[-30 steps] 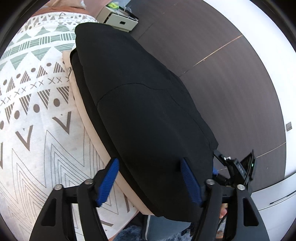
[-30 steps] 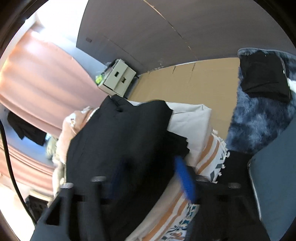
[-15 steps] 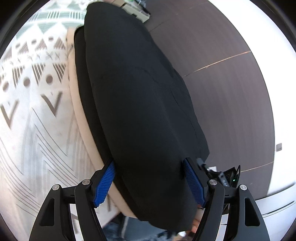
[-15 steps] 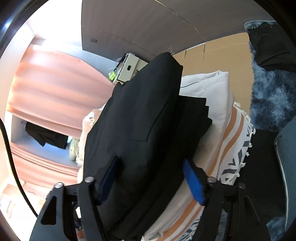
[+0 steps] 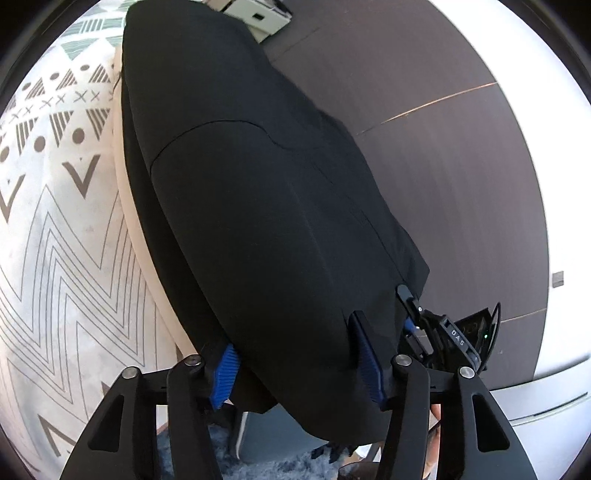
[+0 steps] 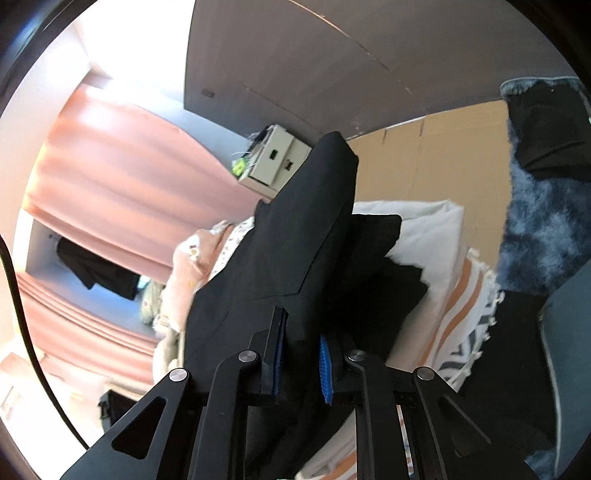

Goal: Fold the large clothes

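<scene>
The black garment (image 5: 266,206) lay folded over a cream garment (image 5: 127,206) on the patterned blanket (image 5: 55,229), its near edge between both hand-held grippers: the left hand-held gripper (image 5: 295,365) was closing around it, the right hand-held gripper (image 6: 303,354) (jaws nearly together) closing onto a pinched fold; seemingly mid-fold, final tidying remained

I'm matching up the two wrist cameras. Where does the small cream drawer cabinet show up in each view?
Left wrist view: the cream drawer cabinet sits at the very top edge, centre, just past the far end of the black garment.
Right wrist view: the cabinet is upper centre, left of the garment's raised tip, beside the pink curtain.
Shared landmark: the black garment.
</scene>
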Demonstrator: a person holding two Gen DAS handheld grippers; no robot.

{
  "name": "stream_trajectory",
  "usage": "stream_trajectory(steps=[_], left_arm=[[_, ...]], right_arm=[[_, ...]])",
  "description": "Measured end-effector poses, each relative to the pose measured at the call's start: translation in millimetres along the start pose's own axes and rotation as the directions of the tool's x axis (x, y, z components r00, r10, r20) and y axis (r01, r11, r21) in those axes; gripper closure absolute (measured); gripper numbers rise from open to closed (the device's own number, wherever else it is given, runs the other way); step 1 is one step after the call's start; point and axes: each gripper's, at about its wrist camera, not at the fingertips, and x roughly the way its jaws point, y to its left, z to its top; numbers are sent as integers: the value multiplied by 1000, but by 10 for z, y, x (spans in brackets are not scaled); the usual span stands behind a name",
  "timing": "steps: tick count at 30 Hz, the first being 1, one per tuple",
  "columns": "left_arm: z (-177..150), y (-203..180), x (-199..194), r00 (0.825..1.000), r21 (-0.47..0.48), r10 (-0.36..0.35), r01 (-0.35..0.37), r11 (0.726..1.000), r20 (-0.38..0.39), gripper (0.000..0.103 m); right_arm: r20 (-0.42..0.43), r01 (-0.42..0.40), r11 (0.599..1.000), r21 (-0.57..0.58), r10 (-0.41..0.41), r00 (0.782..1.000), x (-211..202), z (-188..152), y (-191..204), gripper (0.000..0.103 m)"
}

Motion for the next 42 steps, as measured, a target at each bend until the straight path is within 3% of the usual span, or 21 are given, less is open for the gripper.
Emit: stream_trajectory(steps=[4,10,13,15,18,22,24,28,33,36,42], left_arm=[[24,38,40,1000,-12,-5,5,1000,-6,45],[136,-47,-101,998,74,25,-30,997,57,45],[192,-45,-96,998,78,45,-48,996,34,45],[145,-49,-108,996,100,85,-86,991,11,45],[106,-51,-231,996,133,86,-87,987,13,35],[133,-40,-454,994,183,89,-100,978,67,7],[113,-71,-630,993,202,86,-102,974,86,4],[45,-157,-967,991,223,76,-100,970,112,2],[-116,-279,-1363,980,282,92,-141,949,178,2],[-231,-318,-1595,976,294,87,-144,945,198,2],[-497,-478,-2145,953,359,91,-196,912,288,0]], right_arm=[[-40,35,999,0,-35,999,116,-24,-135,86],[-50,47,999,-16,-48,998,97,-111,-113,86],[-54,77,996,-37,-79,995,87,-136,-42,85],[-64,108,994,-18,-109,992,63,-125,-41,79],[-55,143,990,-8,-143,988,-10,-129,-37,71],[-22,169,985,-39,-170,985,-214,-184,85,56],[-7,175,983,-62,-176,984,-331,-225,185,51],[21,191,974,-121,-190,982,-561,-350,435,41],[84,234,951,-199,-222,971,-887,-568,795,8],[108,269,935,-231,-250,962,-1046,-701,964,6],[138,261,923,-281,-230,963,-1355,-953,1270,0]])
